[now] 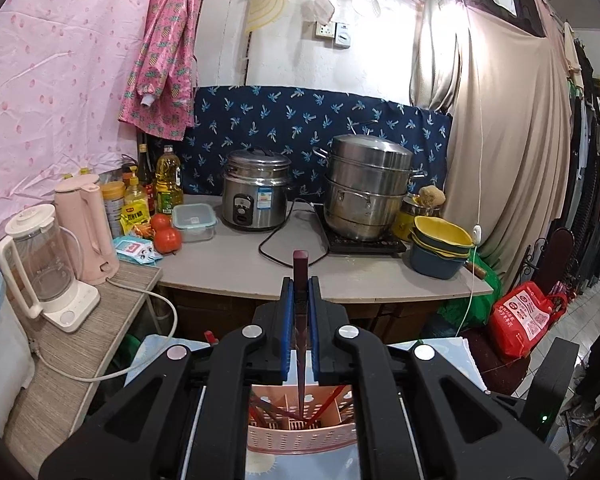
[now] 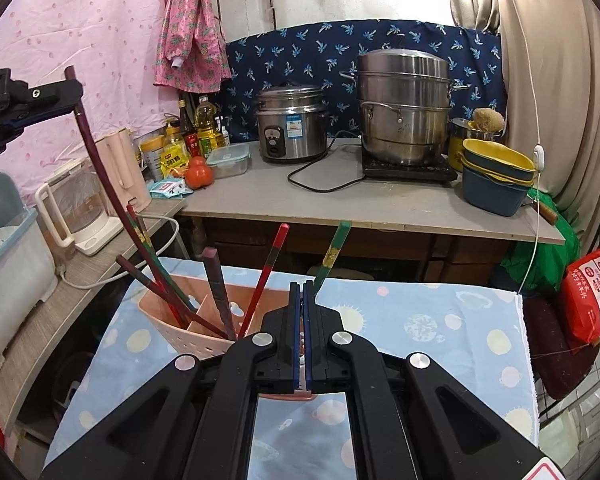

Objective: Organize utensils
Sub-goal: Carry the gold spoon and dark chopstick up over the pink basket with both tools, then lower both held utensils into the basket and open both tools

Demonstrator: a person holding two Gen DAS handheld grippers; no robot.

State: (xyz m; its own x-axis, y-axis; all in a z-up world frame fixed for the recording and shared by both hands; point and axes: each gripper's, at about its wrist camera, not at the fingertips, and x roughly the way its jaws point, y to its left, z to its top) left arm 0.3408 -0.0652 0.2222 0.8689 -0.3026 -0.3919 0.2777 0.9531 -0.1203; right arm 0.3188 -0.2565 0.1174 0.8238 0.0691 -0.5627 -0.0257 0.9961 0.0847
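Clamped between the left gripper's (image 1: 300,284) pads, the dark maroon chopstick (image 1: 300,320) hangs with its tip inside the pink holder (image 1: 300,440) directly below. Released askew, it could catch a divider and tip out. Right gripper (image 2: 302,292) is clenched, empty.

The rice cooker (image 2: 292,124) and stacked steamer pot (image 2: 404,108) are shiny brushed metal. The pink utensil basket (image 2: 192,332) looks like matt perforated plastic, sitting on a soft printed cloth (image 2: 440,320). The dark chopstick (image 1: 300,312) has a smooth lacquered sheen (wood, probably). The left gripper (image 1: 300,300) is matt black plastic with blue pads.
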